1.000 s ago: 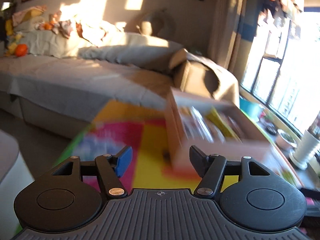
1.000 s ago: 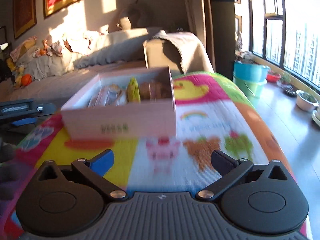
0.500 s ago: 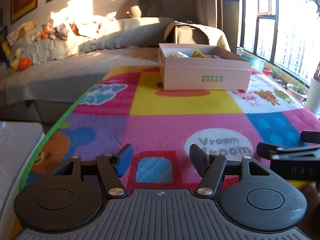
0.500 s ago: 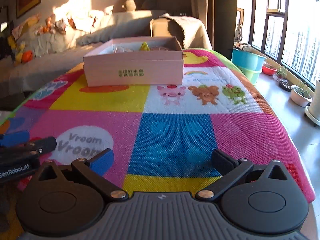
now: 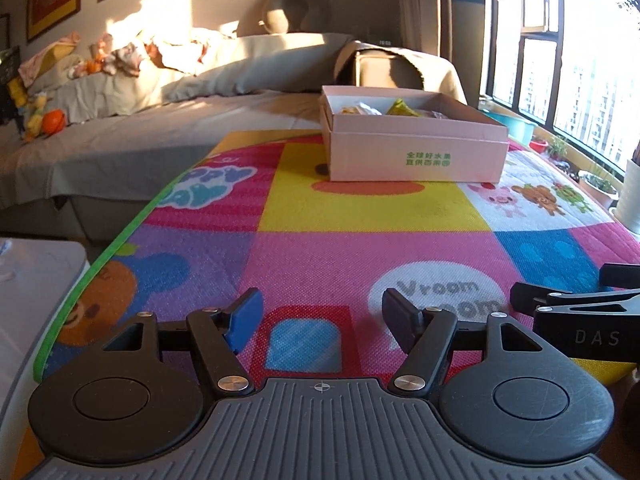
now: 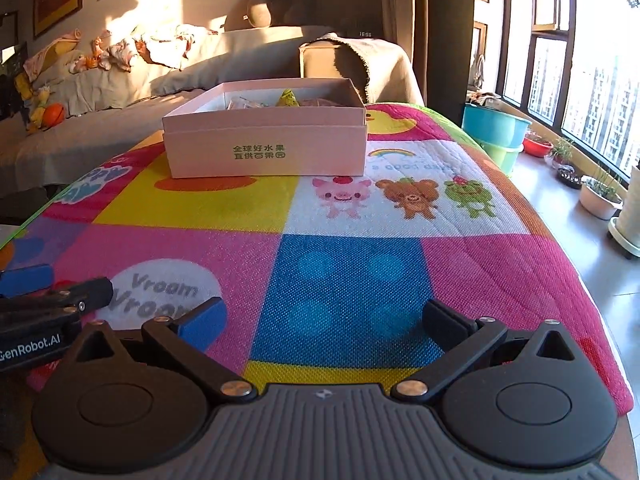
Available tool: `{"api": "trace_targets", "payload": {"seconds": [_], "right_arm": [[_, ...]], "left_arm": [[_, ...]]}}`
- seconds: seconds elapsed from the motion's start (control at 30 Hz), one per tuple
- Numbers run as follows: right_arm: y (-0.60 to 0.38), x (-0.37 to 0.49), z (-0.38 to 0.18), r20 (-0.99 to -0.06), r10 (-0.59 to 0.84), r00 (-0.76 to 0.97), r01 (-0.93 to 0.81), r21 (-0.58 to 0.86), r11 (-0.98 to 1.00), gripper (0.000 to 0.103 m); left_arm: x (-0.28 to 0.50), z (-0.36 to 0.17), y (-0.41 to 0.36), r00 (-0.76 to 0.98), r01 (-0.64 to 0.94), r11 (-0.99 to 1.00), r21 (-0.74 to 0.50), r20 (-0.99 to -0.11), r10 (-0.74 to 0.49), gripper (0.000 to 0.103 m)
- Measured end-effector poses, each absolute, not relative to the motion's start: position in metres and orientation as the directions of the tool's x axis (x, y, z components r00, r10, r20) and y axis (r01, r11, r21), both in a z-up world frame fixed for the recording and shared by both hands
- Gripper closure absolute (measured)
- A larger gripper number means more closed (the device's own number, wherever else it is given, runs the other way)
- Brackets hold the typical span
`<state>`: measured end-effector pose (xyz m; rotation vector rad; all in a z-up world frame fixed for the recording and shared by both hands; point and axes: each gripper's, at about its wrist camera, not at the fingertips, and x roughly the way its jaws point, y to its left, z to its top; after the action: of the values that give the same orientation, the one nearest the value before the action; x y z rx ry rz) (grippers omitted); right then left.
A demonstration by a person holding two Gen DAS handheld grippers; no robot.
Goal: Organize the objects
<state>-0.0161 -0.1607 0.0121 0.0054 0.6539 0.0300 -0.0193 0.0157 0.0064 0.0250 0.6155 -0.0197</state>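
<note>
Two grippers hang low over the mat (image 5: 360, 248): the left gripper (image 5: 322, 316) is opening with nothing between its jaws, the right gripper (image 6: 324, 320) gapes wide and empty. At twelve o'clock, well apart, sits the box (image 6: 266, 152), open-topped, packets inside.

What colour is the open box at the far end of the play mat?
The box is pale pink with green printed characters on its front, clearest in the right wrist view.

The pink box (image 6: 266, 148) carries green print "全球好水果 直供百果园". At seven o'clock of it, the play mat (image 6: 348, 272) reads "Vroom Vroom". The left gripper (image 6: 40, 292) reads "GenRobot.AI".
</note>
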Motion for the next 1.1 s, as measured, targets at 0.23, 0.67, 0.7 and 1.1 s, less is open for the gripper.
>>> {"api": "trace_targets", "payload": {"seconds": [0.23, 0.67, 0.7, 1.1], "right_arm": [[-0.1597, -0.0152, 0.0118, -0.608, 0.028, 0.793, -0.027, 0.010, 1.000, 0.000], [-0.1596, -0.0151, 0.0120, -0.609, 0.027, 0.793, -0.027, 0.010, 1.000, 0.000], [-0.1599, -0.0155, 0.0121, -0.609, 0.027, 0.793, -0.027, 0.010, 1.000, 0.000], [-0.1597, -0.0155, 0.0121, -0.608, 0.027, 0.793, -0.027, 0.010, 1.000, 0.000]], "left_arm": [[-0.0171, 0.0064, 0.0152, 0.816, 0.025, 0.999, 0.022, -0.578, -0.008, 0.031], [-0.0172, 0.0052, 0.0155, 0.817, 0.026, 1.000, 0.013, -0.577, -0.014, 0.031], [-0.0175, 0.0052, 0.0156, 0.817, 0.026, 1.000, 0.012, -0.576, -0.014, 0.031], [-0.0173, 0.0056, 0.0155, 0.817, 0.026, 1.000, 0.012, -0.577, -0.014, 0.031]]}}
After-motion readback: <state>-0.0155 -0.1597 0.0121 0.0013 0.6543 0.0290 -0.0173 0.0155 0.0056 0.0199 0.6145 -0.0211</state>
